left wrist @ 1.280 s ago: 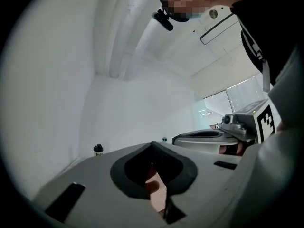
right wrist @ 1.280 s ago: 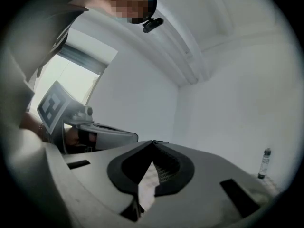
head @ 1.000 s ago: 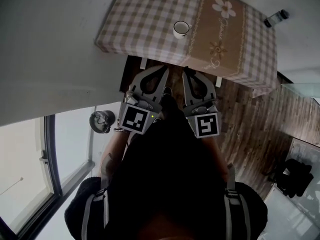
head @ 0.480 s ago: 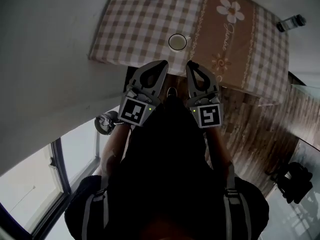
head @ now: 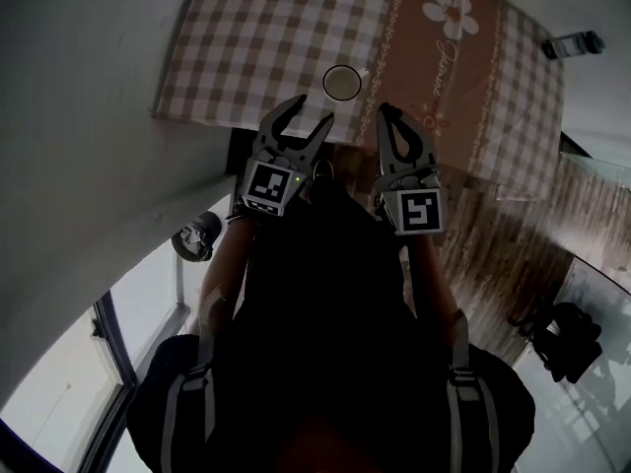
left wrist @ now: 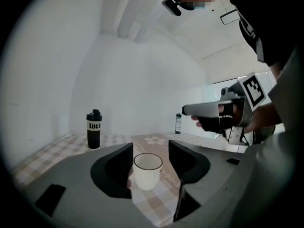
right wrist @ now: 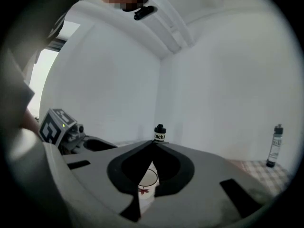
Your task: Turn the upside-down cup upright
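Lower and nearer the table than a second ago, my left gripper, jaws just opening, aims spread at the untouched cup by the cloth's near edge. My right gripper stays pressed together, empty. I judge the cup's axis vertical, mouth apparently already up, and nothing is gripped.

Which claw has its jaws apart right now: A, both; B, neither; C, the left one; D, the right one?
C: the left claw has just been opening its jaws, which stand apart with the white cup just ahead of them, not gripped; the right claw is shut on nothing.
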`<state>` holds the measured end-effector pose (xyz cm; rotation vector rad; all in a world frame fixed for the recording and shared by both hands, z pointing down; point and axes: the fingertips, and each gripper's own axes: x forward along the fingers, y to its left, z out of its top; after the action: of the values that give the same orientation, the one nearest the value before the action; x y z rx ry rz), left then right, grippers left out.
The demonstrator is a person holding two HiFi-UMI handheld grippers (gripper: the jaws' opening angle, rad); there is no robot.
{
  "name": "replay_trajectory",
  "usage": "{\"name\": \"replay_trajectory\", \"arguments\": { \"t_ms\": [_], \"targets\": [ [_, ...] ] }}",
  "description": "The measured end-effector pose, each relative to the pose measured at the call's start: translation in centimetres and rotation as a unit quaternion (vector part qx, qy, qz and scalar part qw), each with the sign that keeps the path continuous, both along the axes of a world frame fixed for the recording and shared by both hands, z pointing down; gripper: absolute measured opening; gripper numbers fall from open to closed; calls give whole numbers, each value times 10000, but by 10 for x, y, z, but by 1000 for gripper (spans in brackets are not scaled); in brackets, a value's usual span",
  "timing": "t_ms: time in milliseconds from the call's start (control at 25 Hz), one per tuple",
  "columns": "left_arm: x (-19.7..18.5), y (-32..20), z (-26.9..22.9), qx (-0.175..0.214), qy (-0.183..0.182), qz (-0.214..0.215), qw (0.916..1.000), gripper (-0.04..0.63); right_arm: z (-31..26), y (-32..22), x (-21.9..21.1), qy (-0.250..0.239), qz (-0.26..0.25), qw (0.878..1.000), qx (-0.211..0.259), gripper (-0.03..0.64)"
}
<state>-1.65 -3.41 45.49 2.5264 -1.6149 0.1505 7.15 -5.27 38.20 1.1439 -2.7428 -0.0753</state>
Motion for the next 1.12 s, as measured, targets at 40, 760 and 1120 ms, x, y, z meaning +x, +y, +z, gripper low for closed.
{"name": "replay_trajectory", "arguments": {
  "t_ms": [40,760,1120],
  "targets": [
    [-1,-4,10,-15,-41,26,10000,259,-1,-1,-1,15,38,10000,9,5],
    [19,-55,113,-624,-243,504,9965,524,8,6,10,387,504,9980,-12,5],
    [49,-78,113,-662,-290,627,9954,528,7,11,27,379,694,9969,40,5]
  ]
}}
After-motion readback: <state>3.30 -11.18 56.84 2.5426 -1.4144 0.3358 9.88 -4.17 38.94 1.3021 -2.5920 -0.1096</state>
